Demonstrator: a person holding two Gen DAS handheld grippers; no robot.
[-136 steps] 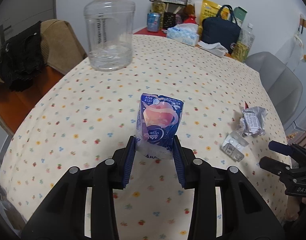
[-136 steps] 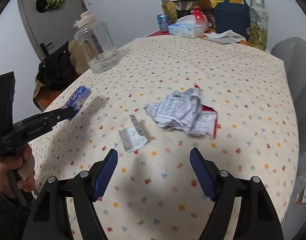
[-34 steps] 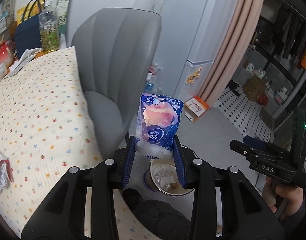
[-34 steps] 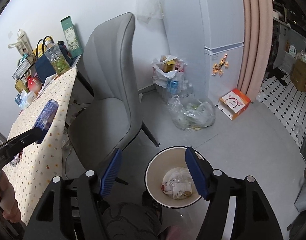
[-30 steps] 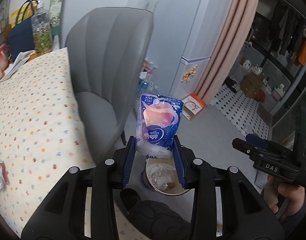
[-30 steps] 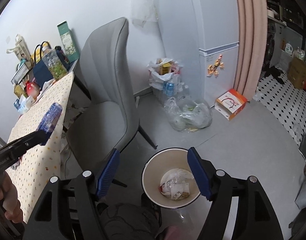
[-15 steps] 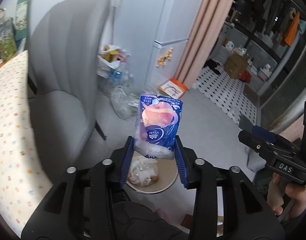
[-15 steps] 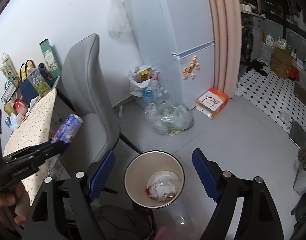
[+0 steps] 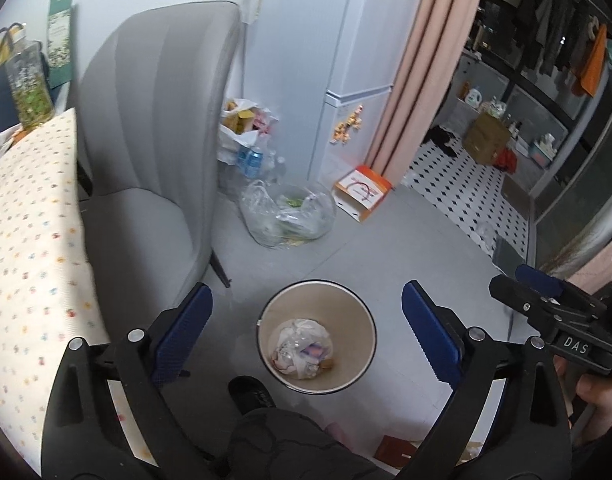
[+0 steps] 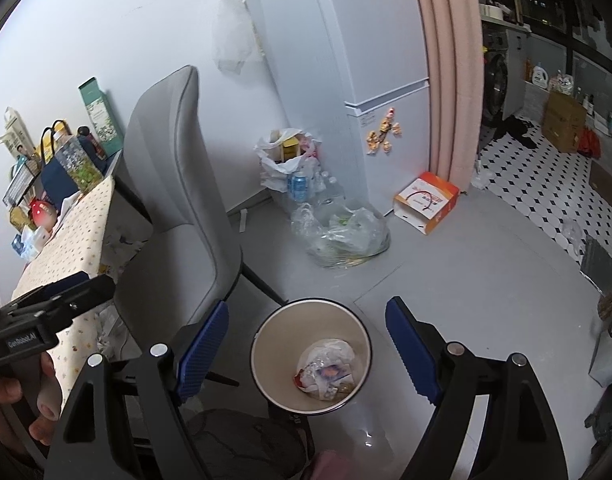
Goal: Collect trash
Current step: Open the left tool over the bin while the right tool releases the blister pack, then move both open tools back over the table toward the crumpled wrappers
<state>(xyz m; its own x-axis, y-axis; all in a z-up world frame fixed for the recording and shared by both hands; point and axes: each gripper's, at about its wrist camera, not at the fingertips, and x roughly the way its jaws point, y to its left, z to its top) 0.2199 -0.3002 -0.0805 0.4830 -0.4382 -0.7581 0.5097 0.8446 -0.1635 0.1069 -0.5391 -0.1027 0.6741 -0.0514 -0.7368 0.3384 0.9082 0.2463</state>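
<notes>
Bin (image 9: 265,312) stands on the grey floor (image 9: 406,256) beside the chair (image 9: 153,128), with crumpled trash (image 9: 303,346) at its bottom. Above it the left gripper (image 9: 306,328) is opening, its jaws spread wide with nothing between them. The right gripper (image 10: 306,344) hangs over the same bin, spread and empty. The counter (image 9: 25,216) lies left.

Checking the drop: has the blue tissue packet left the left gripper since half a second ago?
Yes. The left gripper, jaws opening, holds nothing above the waste bin; a blue packet now lies inside the bin.
</notes>
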